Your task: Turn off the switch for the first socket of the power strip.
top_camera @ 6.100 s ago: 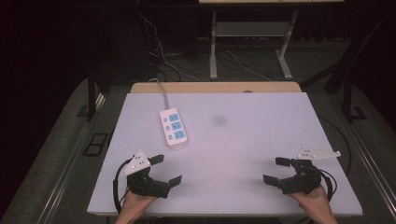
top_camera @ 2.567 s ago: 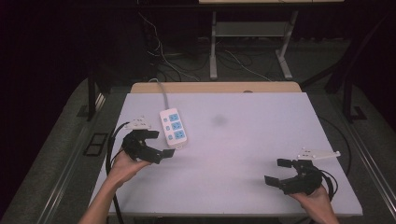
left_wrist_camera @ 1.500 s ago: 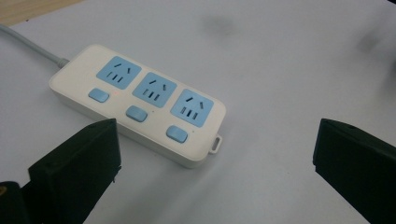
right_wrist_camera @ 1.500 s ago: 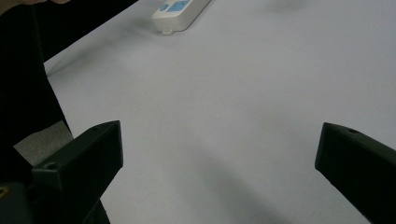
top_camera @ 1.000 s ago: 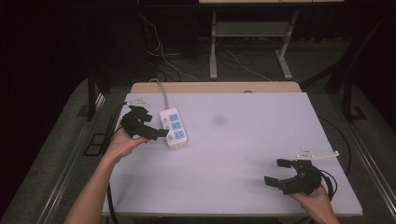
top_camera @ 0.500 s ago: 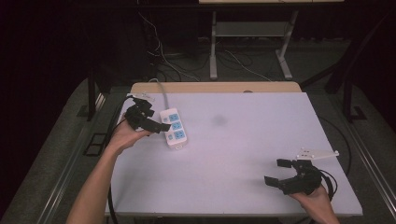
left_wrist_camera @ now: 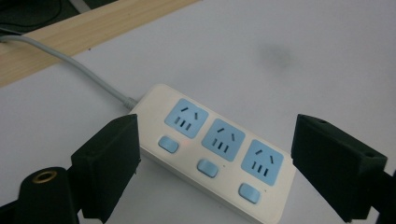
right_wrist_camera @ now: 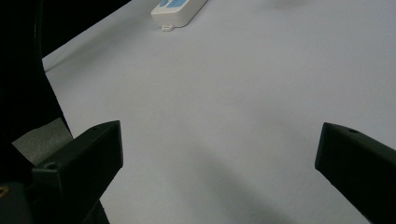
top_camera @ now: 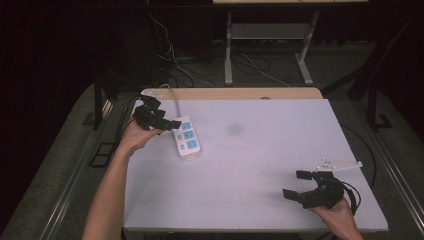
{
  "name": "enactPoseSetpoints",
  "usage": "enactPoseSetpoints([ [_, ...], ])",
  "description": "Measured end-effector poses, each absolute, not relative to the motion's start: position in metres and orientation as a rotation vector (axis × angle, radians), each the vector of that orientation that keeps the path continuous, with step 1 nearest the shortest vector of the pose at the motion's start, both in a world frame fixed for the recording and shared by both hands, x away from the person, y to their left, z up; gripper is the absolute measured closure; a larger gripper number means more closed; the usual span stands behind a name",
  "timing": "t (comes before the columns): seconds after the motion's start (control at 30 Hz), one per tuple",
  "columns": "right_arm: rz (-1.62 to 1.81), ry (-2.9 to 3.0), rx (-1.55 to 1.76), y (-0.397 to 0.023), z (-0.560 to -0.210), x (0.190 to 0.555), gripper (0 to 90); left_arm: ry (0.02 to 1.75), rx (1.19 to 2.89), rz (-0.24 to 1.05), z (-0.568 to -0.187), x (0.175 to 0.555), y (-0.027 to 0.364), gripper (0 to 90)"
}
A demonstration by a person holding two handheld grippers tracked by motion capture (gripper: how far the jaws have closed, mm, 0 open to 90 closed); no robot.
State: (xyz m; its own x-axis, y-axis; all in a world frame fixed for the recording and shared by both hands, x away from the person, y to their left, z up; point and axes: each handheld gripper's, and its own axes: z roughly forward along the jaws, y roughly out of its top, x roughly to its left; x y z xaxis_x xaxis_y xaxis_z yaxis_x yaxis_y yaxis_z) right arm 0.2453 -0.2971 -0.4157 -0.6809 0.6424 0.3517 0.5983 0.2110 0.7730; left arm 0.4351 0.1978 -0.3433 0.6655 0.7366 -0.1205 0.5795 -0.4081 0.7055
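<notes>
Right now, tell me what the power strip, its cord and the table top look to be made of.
Power strip: likely hard plastic, smooth white shell with a faint sheen, with matte light-blue socket faces and buttons. Cord: grey, probably a rubbery or vinyl jacket, since it bends in a soft curve. Table top: matte white sheet, material unclear; a pale wood-look strip shows along its far edge.

The bench [top_camera: 260,170] has a plain white top with a strip of light wood along its far edge, toward 12 o'clock. A white power strip [top_camera: 186,139] with three blue sockets and three blue switches lies flat on it toward 10 o'clock, its grey cord [left_wrist_camera: 79,70] running off over the wooden strip. A faint dark smudge [top_camera: 234,130] marks the white surface near 12 o'clock, well apart from the power strip.
</notes>
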Motion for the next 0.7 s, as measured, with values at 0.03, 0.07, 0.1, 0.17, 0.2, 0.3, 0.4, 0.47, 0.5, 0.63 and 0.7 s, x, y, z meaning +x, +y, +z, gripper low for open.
enactPoseSetpoints([
  [0.03, 1.503, 2.409, 1.235, -0.297, -0.416, 0.245, 0.6, 1.016, 2.129, 0.274, -0.344, 0.436, 0.198, 16.4],
  [0.07, 1.504, 2.410, 1.235, -0.297, -0.416, 0.245, 0.6, 1.017, 2.129, 0.278, -0.345, 0.437, 0.198, 18.9],
  [0.1, 1.503, 2.411, 1.235, -0.297, -0.416, 0.245, 0.6, 1.017, 2.128, 0.284, -0.345, 0.438, 0.198, 21.3],
  [0.17, 1.503, 2.412, 1.234, -0.297, -0.416, 0.245, 0.6, 1.023, 2.125, 0.289, -0.348, 0.440, 0.197, 25.9],
  [0.2, 1.503, 2.412, 1.234, -0.297, -0.416, 0.245, 0.6, 1.028, 2.124, 0.292, -0.349, 0.441, 0.197, 28.1],
  [0.3, 1.497, 2.416, 1.233, -0.297, -0.416, 0.246, 0.6, 1.032, 2.122, 0.297, -0.353, 0.445, 0.197, 36.4],
  [0.4, 1.494, 2.420, 1.226, -0.297, -0.416, 0.245, 0.6, 1.040, 2.110, 0.304, -0.357, 0.449, 0.199, 45.2],
  [0.47, 1.491, 2.422, 1.228, -0.297, -0.416, 0.245, 0.6, 1.048, 2.102, 0.309, -0.359, 0.451, 0.200, 50.1],
  [0.5, 1.490, 2.423, 1.229, -0.297, -0.417, 0.246, 0.6, 1.049, 2.097, 0.308, -0.361, 0.452, 0.201, 52.2],
  [0.63, 1.488, 2.425, 1.225, -0.297, -0.417, 0.246, 0.6, 1.068, 2.090, 0.304, -0.365, 0.456, 0.203, 57.8],
  [0.7, 1.487, 2.426, 1.224, -0.297, -0.417, 0.246, 0.6, 1.074, 2.087, 0.301, -0.368, 0.459, 0.204, 59.5],
])
